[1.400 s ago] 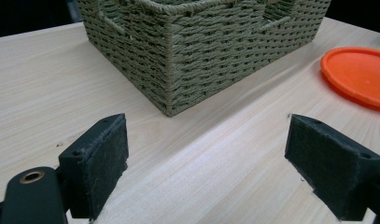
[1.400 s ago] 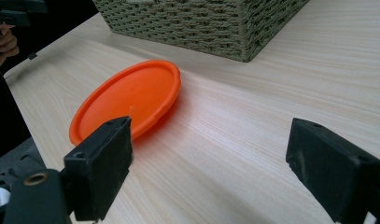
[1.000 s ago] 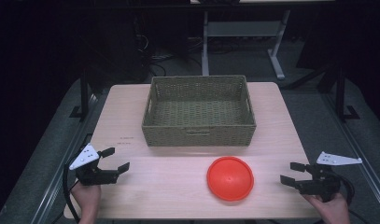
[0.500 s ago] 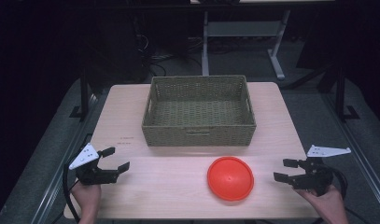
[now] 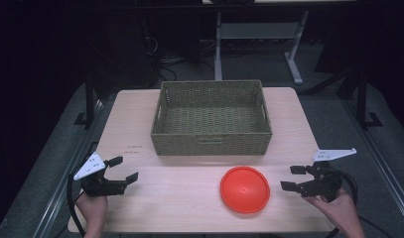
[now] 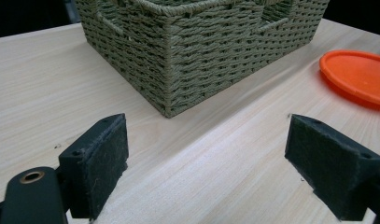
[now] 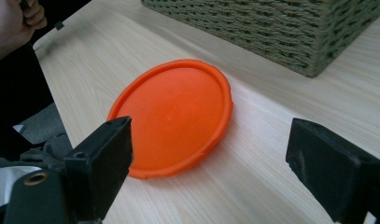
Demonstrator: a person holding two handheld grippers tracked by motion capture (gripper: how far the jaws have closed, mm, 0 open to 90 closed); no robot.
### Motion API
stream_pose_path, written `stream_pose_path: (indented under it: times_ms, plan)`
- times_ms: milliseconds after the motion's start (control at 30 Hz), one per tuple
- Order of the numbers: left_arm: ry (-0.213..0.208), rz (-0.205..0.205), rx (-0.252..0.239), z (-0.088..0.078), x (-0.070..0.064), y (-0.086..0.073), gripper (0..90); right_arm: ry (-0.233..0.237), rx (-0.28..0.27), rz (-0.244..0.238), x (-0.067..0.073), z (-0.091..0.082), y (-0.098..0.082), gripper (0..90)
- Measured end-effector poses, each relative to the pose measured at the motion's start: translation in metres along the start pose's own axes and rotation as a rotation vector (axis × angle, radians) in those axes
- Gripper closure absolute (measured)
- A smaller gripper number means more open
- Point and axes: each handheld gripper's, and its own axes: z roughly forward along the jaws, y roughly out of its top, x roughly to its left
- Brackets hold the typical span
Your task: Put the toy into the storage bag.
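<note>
Orange, one upside-down plastic plate [image 5: 244,189] lies on the wooden table [image 5: 140,114] before one woven basket [image 5: 212,118]; the right gripper [image 5: 295,178] nearby and the left gripper [image 5: 124,169] both gape empty.

Orange disc [image 7: 173,114] on table [image 7: 271,154], fingers [image 7: 103,163] spread, wicker basket [image 7: 281,28] behind

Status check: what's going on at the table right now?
Left gripper and right gripper open, empty. Orange disc flat on table, just off right gripper. Wicker basket behind. Path clear.
</note>
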Motion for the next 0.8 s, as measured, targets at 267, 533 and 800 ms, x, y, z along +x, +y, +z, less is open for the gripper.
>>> stream_pose_path:
  times_ms: [267, 533, 800]
  plan:
    - [-0.002, -0.006, 0.000, 0.000, 0.000, 0.000, 12.6, 0.010, 0.038, -0.023, 0.004, 0.010, 0.013, 13.9]
    - [-0.003, -0.009, -0.006, 0.000, 0.000, 0.000, 12.7, 0.027, 0.071, -0.017, 0.004, 0.020, 0.020, 14.0]
    - [-0.001, -0.010, -0.006, 0.000, 0.000, 0.000, 12.6, 0.034, 0.112, -0.007, 0.004, 0.035, 0.028, 14.0]
